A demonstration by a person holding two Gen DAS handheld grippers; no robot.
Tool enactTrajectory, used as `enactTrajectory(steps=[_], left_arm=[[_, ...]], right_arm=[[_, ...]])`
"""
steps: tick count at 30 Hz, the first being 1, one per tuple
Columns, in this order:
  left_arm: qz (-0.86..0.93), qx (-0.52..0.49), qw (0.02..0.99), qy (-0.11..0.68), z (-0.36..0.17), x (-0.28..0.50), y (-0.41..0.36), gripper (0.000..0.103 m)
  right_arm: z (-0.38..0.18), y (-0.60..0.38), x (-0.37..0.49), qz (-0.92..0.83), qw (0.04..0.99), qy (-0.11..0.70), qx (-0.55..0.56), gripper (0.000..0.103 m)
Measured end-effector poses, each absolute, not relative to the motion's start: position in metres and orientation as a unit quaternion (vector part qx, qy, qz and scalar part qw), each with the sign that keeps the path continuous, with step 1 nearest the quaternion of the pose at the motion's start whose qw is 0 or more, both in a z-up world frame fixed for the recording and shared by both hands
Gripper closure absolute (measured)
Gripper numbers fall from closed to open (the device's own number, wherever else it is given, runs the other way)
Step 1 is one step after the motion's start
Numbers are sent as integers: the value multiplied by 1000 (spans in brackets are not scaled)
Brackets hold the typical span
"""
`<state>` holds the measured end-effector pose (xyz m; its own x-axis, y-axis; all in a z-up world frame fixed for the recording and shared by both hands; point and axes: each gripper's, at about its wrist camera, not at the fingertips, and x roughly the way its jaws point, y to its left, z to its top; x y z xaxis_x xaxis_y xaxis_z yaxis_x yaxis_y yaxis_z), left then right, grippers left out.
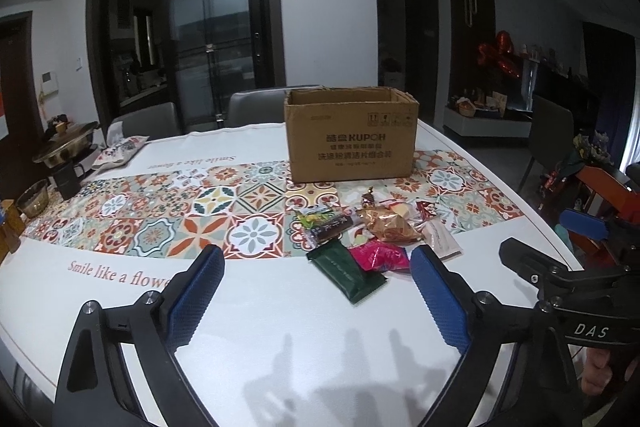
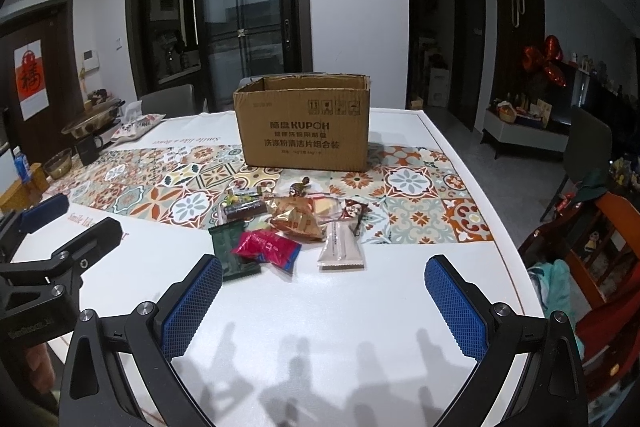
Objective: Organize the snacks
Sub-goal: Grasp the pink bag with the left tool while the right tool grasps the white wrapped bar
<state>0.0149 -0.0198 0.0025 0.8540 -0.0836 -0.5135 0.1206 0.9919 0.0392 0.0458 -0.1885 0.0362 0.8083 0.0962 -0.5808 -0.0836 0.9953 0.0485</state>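
A small heap of wrapped snacks lies on the table in front of an open cardboard box (image 1: 352, 135) (image 2: 304, 125). Nearest me are a dark green packet (image 1: 346, 273) (image 2: 232, 249), a pink-red packet (image 1: 380, 257) (image 2: 266, 247), a golden-brown bag (image 1: 390, 225) (image 2: 296, 219) and a pale wafer packet (image 2: 343, 249) (image 1: 440, 241). My left gripper (image 1: 316, 265) hovers open just short of the green packet, nothing between its blue pads. My right gripper (image 2: 322, 273) is open too, over bare tabletop just short of the wafer packet.
The white table (image 1: 280, 327) carries a tiled-pattern runner (image 1: 160, 211). At the far left stand a pot (image 1: 66, 143), a dark mug (image 1: 66, 179), a glass bowl (image 1: 34, 197) and a tissue pouch (image 1: 120, 151). Grey chairs stand behind the box; an orange chair (image 2: 600, 247) is at right.
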Motion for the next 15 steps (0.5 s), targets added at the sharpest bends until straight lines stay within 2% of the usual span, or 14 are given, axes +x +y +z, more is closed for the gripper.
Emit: enactTrajectory(steps=[3, 8, 15], left_arm=[[-62, 34, 959, 274, -3, 27, -24, 15], [-77, 39, 953, 290, -12, 46, -33, 22], [-103, 37, 939, 327, -33, 74, -46, 34]], right_arm=[[31, -191, 56, 49, 949, 310, 13, 2], [19, -196, 76, 54, 944, 326, 20, 10], [2, -197, 102, 61, 937, 344, 21, 16]])
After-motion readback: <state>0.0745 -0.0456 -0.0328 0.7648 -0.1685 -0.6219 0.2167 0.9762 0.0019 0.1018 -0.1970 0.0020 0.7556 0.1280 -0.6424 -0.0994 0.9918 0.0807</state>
